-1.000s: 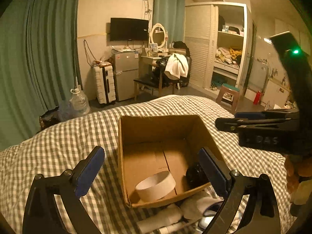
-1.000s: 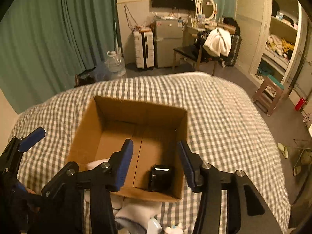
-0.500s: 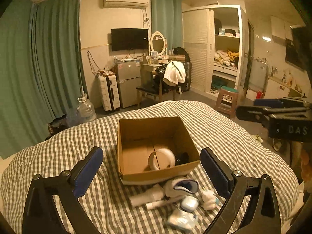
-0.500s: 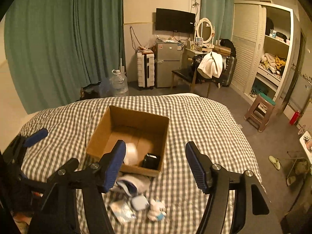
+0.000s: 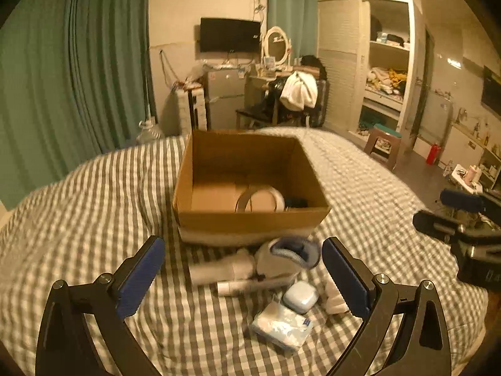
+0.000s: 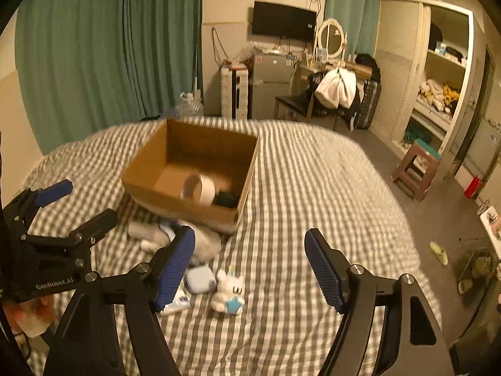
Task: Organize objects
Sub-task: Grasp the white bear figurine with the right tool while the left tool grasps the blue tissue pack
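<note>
An open cardboard box (image 5: 250, 222) (image 6: 175, 203) sits on the checked bed, holding a white tape roll (image 5: 266, 199) (image 6: 198, 189) and a black object (image 6: 225, 200). In front of it lie a grey sock (image 5: 289, 255), a white tube (image 5: 250, 286), a pale blue case (image 5: 300, 293) (image 6: 201, 279), a tissue pack (image 5: 281, 326) and a white toy figure (image 6: 228, 293). My left gripper (image 5: 244, 279) is open and empty, over these loose things. My right gripper (image 6: 250, 269) is open and empty, above the toy figure.
The checked bedspread (image 6: 313, 194) ends at a drop to the floor on the right. A stool (image 6: 416, 169), a wardrobe (image 6: 438, 87), a chair with clothes (image 6: 332, 94) and green curtains (image 6: 103, 56) stand beyond the bed.
Both grippers have pulled back and up from inside the box toward the near side of the bed. The tape roll and the black object stay in the box.
</note>
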Demonstrator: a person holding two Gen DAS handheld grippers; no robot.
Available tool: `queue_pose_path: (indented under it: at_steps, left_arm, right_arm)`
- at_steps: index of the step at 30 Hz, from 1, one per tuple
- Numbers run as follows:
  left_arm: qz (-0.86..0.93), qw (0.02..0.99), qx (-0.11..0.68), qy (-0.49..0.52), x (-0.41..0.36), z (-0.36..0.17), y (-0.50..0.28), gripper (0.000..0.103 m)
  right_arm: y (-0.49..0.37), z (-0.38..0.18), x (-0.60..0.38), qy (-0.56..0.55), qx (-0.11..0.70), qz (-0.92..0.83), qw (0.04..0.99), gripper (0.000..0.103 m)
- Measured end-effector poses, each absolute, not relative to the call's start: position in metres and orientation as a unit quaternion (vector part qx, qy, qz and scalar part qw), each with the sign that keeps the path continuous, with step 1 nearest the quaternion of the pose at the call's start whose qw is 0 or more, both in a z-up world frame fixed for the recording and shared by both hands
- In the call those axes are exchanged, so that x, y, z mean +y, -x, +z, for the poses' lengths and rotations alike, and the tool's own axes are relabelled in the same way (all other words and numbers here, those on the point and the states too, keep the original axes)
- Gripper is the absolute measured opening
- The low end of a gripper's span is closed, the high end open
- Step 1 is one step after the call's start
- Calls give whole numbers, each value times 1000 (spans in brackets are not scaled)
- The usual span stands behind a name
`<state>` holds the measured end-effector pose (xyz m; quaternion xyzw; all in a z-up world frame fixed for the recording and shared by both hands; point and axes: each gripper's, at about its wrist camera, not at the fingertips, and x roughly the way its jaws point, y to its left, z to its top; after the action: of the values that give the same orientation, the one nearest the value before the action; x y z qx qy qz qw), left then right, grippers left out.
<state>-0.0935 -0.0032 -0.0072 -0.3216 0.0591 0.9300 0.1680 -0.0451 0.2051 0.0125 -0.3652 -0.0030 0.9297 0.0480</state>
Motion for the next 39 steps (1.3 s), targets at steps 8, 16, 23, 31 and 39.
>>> queue_pose_path:
  at_steps: [8,16,23,31,39]
  left_arm:
    - [919,148,81,356,-15,-70,99,103]
    - [895,156,73,413,-16,-106,99,103]
    - [884,184,94,420,3,-122,90,103]
    - [863,219,86,447,20,-138,91,103]
    - [863,218,125,438,43,-151,95,103]
  right_arm:
    - [70,-79,195,424,-10,905,34,72]
    - [87,-141,202,472,21,881,22,72]
    - [97,-175,217,503,60,862,-4,60]
    - [96,-181,222,507,73,858,-34,51]
    - [91,-171,236,496,55,867,1,51]
